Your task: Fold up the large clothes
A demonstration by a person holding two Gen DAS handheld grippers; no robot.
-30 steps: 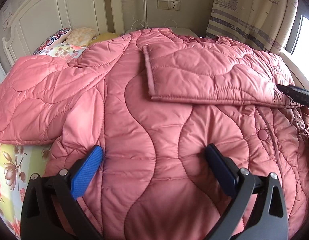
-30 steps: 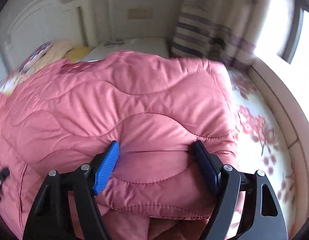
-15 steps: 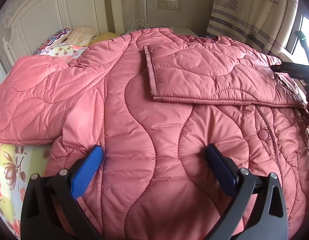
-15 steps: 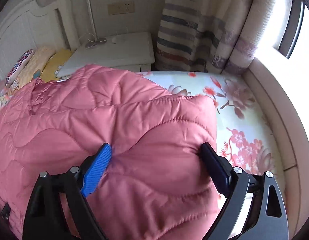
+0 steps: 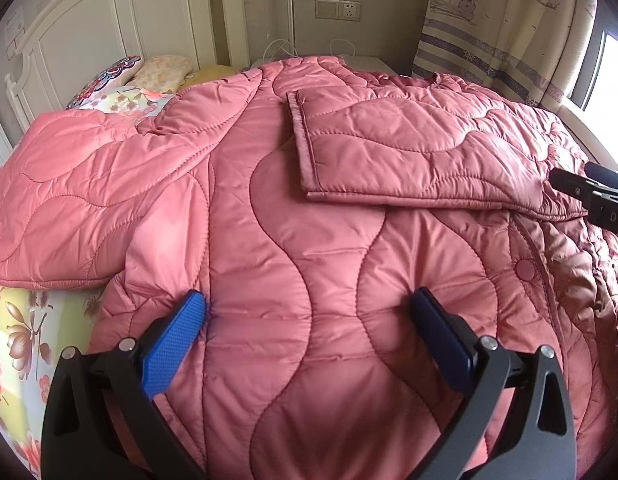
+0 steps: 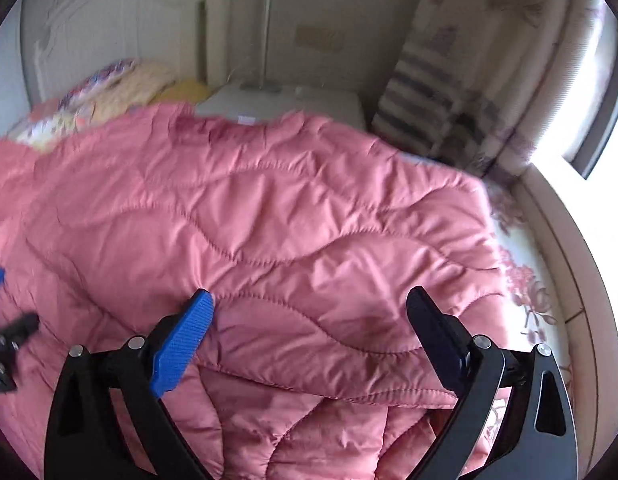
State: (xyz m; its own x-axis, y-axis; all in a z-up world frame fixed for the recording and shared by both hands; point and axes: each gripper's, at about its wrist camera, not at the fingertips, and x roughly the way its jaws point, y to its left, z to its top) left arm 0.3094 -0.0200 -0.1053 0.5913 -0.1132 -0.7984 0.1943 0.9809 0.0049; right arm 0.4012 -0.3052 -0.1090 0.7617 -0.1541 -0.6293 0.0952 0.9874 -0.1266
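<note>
A large pink quilted coat (image 5: 293,240) lies spread over the bed. Its right sleeve (image 5: 409,156) is folded across the chest; its left sleeve (image 5: 69,184) stretches out to the left. My left gripper (image 5: 309,320) is open, its blue pads resting on the coat's lower body. My right gripper (image 6: 309,312) is open above the coat's right side (image 6: 269,232), holding nothing. The right gripper's black body (image 5: 589,196) shows at the right edge of the left wrist view, beside the folded sleeve.
A floral bedsheet (image 5: 13,340) shows at the left and at the right (image 6: 525,292). Pillows (image 5: 157,76) lie by the white headboard (image 5: 109,28). A white nightstand (image 6: 285,104) stands behind the bed. Striped curtains (image 5: 501,40) and a window ledge (image 6: 565,264) are on the right.
The right gripper has swung back left and lower over the coat's right side; its view is blurred. The left gripper has stayed put on the coat.
</note>
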